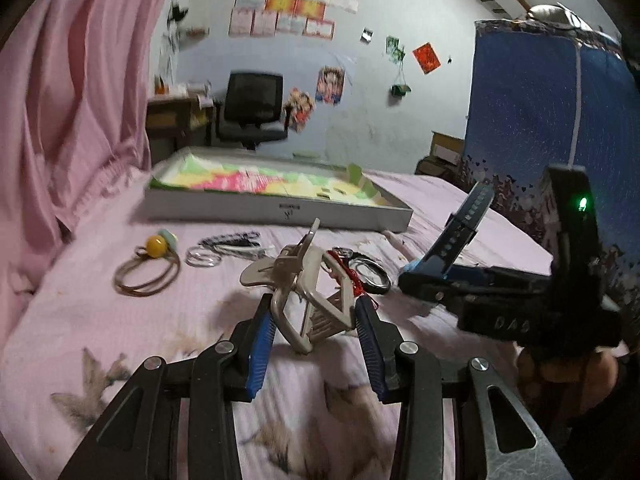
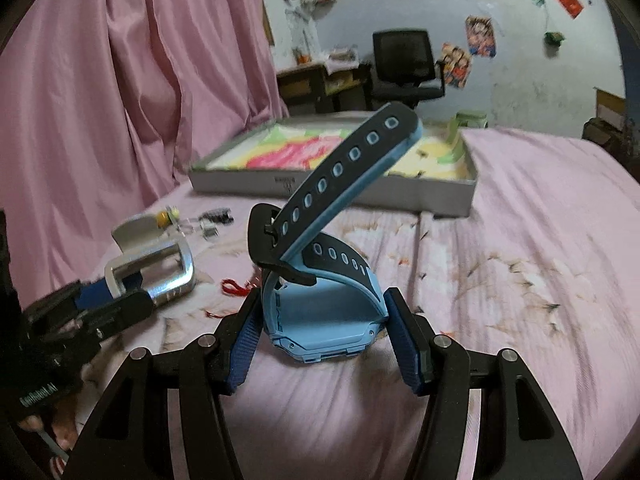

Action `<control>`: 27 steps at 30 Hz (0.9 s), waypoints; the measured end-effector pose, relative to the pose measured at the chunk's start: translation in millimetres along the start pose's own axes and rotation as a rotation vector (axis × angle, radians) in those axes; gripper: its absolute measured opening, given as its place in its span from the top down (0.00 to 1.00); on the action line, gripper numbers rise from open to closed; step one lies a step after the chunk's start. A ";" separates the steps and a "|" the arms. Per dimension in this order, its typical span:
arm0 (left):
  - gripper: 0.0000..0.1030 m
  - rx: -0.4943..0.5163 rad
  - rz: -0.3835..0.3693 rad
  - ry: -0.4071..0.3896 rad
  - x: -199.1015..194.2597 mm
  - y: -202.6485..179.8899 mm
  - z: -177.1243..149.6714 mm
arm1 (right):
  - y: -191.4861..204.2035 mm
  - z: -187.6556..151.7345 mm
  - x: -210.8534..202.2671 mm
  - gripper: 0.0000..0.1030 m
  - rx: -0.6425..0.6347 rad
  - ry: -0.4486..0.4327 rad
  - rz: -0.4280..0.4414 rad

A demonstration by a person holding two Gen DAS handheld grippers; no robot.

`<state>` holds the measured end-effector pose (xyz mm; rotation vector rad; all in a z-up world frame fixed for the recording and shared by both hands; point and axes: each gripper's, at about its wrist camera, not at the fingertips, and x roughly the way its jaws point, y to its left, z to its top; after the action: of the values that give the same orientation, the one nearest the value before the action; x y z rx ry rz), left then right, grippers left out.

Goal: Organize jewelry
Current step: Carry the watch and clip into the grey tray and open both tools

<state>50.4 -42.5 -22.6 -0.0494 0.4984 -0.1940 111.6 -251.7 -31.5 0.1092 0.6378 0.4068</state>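
Two handheld grippers work over a pink bedsheet (image 1: 120,344). The left gripper (image 1: 314,332) has its blue pads closed against a silver hair claw (image 1: 304,292), holding it above the sheet. The right gripper (image 2: 324,340) grips a blue watch (image 2: 332,320) by its case, the strap sticking up. Beyond them lie hair ties (image 1: 146,272), silver rings (image 1: 203,257), a red cord (image 1: 352,274) and dark bangles (image 1: 374,274). Farther back sits a shallow grey box (image 1: 276,212) with a colourful lining.
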 end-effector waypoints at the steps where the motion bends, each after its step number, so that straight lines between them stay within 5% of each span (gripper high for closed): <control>1: 0.65 0.013 0.015 -0.016 -3.5 -1.2 -1.2 | 0.4 0.2 -4.8 0.47 0.004 -0.021 -0.006; 6: 0.65 0.038 0.048 -0.056 -11.2 -5.8 2.1 | 2.2 5.1 -14.8 0.47 0.019 -0.084 -0.016; 13: 0.66 0.009 0.038 -0.015 -8.0 0.1 1.7 | -4.9 3.7 -17.9 0.47 0.041 -0.099 -0.007; 27: 0.66 0.106 0.112 -0.145 -36.0 -16.7 -10.2 | -1.4 3.8 -28.0 0.47 0.026 -0.176 0.006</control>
<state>11.7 -51.7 -13.0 0.0673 0.3448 -0.1062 94.0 -264.1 -13.2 0.1697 0.4697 0.3905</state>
